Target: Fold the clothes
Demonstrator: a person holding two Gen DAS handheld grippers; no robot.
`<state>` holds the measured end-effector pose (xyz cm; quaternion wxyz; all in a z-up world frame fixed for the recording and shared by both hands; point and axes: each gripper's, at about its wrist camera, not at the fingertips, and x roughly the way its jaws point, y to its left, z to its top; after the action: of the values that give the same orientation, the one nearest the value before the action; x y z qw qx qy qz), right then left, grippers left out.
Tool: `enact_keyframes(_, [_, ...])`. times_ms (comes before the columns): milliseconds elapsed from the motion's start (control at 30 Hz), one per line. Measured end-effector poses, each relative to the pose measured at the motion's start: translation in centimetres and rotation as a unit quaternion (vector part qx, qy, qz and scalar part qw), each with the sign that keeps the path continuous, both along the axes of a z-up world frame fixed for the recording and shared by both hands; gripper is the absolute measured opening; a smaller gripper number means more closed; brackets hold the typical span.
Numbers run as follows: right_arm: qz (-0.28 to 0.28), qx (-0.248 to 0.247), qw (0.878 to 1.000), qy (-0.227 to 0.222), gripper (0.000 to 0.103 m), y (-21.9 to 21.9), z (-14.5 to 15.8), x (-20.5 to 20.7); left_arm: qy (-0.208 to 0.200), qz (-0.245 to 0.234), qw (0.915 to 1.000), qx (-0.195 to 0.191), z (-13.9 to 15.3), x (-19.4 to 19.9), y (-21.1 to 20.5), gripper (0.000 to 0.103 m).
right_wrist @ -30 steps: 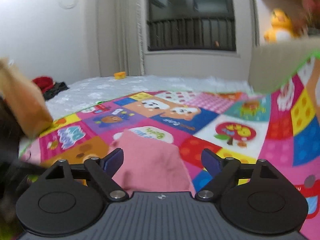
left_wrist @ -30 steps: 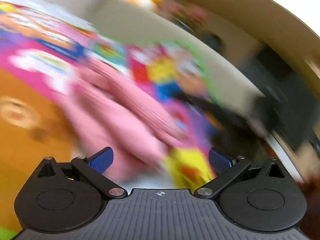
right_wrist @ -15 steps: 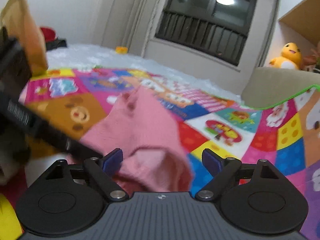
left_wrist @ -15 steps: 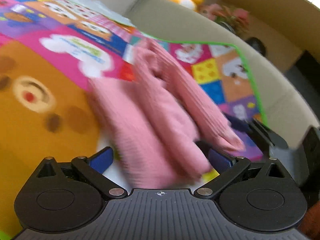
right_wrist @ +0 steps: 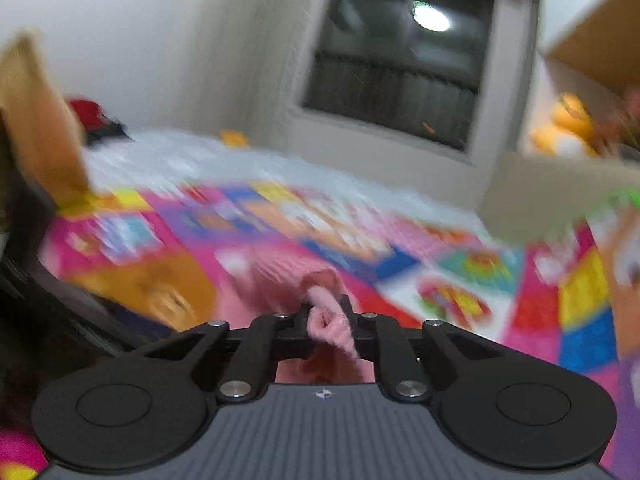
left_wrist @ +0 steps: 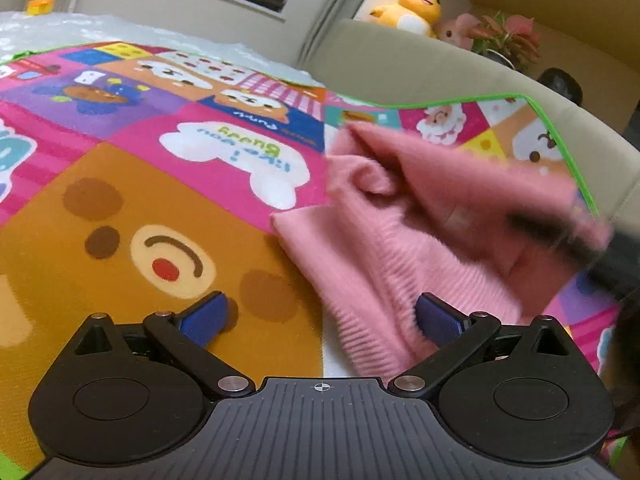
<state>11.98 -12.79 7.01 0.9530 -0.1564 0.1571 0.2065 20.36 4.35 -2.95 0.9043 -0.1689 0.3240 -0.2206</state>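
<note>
Gathering step: right gripper has its fingers clenched on a bunch of the pink sweater. Left gripper fingers are spread, sweater hem between them on the play mat; next, pinch that hem.

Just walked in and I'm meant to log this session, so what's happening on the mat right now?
A person holding two hand grippers is working on a pink knit garment lying crumpled on a colourful play mat. The right gripper has its fingers shut on a bunched bit of the pink fabric. The left gripper is open, its fingers spread just above the garment's near ribbed edge, gripping nothing. No neat fold shows yet; the right wrist view is blurred.
</note>
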Motion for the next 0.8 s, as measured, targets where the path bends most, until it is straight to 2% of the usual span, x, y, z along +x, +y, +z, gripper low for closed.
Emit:
enact_keyframes(33, [0.020,-0.002,1.000,-0.004,0.010,0.9,0.6,-0.4,0.002,0.000,1.0000,-0.006,0.0,0.2,0.1,0.103])
enact_keyframes(100, [0.048,-0.025,0.998,0.008,0.010,2.9,0.0,-0.6,0.006,-0.003,0.9997,-0.025,0.0,0.4,0.6,0.102])
enact_keyframes(200, [0.058,-0.068,0.996,0.028,0.010,5.0,-3.3,-1.1,0.013,0.001,0.9975,-0.070,0.2,0.2,2.8,0.102])
enact_keyframes(267, [0.068,-0.089,0.993,0.041,0.014,6.0,-5.3,-1.6,0.017,0.010,0.9952,-0.096,0.5,-0.2,4.8,0.102])
enact_keyframes(333, [0.077,-0.123,0.989,0.037,0.016,7.1,-7.4,-2.3,0.016,0.014,0.9942,-0.105,0.7,-0.4,6.2,0.102])
enact_keyframes(500, [0.093,-0.153,0.984,0.025,0.027,9.0,-9.2,-3.4,0.001,-0.004,0.9899,-0.142,1.3,-0.7,6.8,0.102])
enact_keyframes(533, [0.096,-0.155,0.983,0.025,0.030,9.2,-9.3,-3.5,-0.004,-0.009,0.9900,-0.141,1.4,-0.7,6.4,0.102])
enact_keyframes(633, [0.111,-0.136,0.984,0.033,0.038,8.4,-8.5,-3.8,0.003,0.001,0.9974,-0.072,0.7,-0.1,4.7,0.102])
enact_keyframes(667, [0.117,-0.120,0.985,0.041,0.045,7.7,-7.8,-3.9,0.011,0.004,0.9988,-0.049,0.3,0.2,4.1,0.102])
enact_keyframes(767, [0.122,-0.053,0.989,0.070,0.060,4.6,-5.0,-4.0,-0.002,0.001,0.9998,-0.017,0.1,0.0,3.2,0.102])
enact_keyframes(800, [0.111,-0.026,0.991,0.074,0.061,3.3,-4.1,-3.8,-0.007,0.000,0.9999,-0.008,0.1,-0.1,2.9,0.102])
